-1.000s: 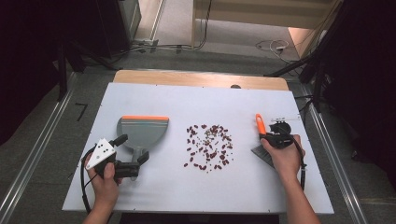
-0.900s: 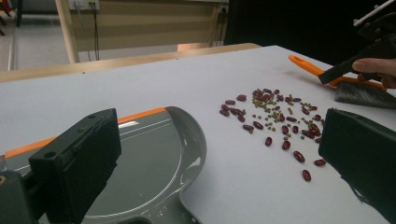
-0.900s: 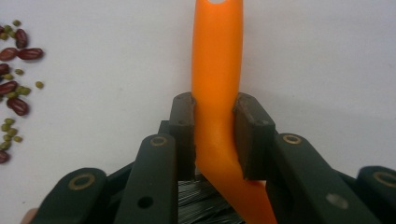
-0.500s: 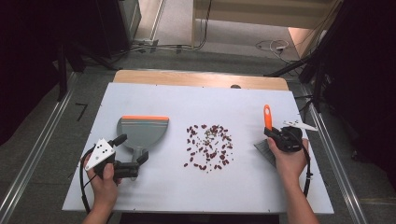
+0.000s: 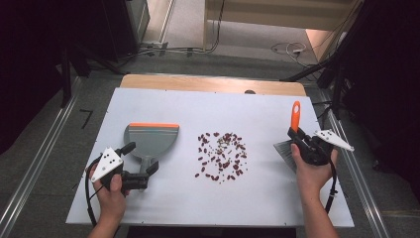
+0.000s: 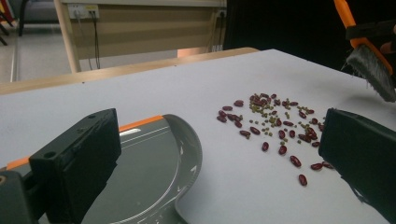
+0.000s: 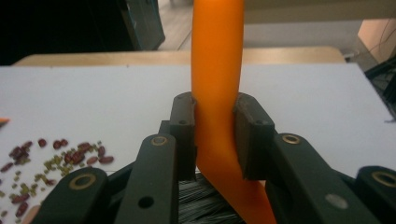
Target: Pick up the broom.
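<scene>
**Brush clamped at right, dustpan flat at left, beans between**

Broad white table (image 5: pixel 208 198) under everything, wooden strip along its far edge. On the left half, a grey dustpan (image 5: pixel 150 140) lying flat, orange lip on the far side, handle pointing toward the near edge. At centre, a loose scatter of dark red beans (image 5: pixel 220 155) mixed with smaller greenish ones, well apart from the dustpan.

At the near left, left gripper (image 5: pixel 138 161) held in a hand, jaws spread wide on either side of the dustpan handle, squeezing nothing. From the left gripper view, both black jaws standing apart with the dustpan (image 6: pixel 154 172) between them and the beans (image 6: pixel 275 126) beyond on the bare tabletop; farther off at the upper right, brush bristles (image 6: pixel 371 74) lifted above the table.

At the right, right gripper (image 5: pixel 299 136) clenched on the orange handle of a brush (image 5: pixel 295 116), handle tilted up and away, grey bristles low near the table, to the right of the beans. In the right gripper view, pads (image 7: pixel 182 126) pressed against both sides of the orange handle (image 7: pixel 217 70), dark bristles just below, beans (image 7: pixel 56 158) at lower left.
</scene>
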`<state>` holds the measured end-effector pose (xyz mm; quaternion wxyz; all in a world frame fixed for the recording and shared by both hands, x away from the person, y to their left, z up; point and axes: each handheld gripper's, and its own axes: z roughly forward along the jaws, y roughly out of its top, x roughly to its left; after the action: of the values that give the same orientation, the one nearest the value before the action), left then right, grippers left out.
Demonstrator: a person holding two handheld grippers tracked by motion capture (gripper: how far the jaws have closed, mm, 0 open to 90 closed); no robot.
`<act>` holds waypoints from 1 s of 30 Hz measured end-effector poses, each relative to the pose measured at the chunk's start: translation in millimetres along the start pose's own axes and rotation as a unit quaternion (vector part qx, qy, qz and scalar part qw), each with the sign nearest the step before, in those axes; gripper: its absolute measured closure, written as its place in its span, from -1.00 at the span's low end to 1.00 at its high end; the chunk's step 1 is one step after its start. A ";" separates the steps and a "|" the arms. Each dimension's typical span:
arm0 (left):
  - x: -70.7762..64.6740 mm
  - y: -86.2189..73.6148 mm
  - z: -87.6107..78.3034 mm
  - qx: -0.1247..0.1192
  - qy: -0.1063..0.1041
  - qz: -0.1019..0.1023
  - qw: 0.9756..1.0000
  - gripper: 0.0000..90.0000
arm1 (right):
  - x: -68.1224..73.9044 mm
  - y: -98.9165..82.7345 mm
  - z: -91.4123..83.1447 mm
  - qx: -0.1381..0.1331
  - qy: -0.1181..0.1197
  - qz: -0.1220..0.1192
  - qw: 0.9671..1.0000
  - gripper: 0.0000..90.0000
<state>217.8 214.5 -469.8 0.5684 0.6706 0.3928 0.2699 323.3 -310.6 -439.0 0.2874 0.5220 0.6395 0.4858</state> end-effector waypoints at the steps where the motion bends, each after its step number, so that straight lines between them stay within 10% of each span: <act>1: -1.9 1.9 0.5 -0.001 -0.002 0.004 1.000 -1.00 | 0.9 2.1 -2.1 -0.006 0.002 -0.001 1.000 0.55; 30: -50.0 33.2 26.5 -0.009 -0.061 0.035 0.998 -1.00 | 52.6 35.0 -34.0 -0.083 0.079 -0.027 0.993 0.56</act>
<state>219.2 156.7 -438.7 0.5873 0.6941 0.3317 0.2514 291.9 -272.3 -387.1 0.2910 0.4384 0.6321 0.5688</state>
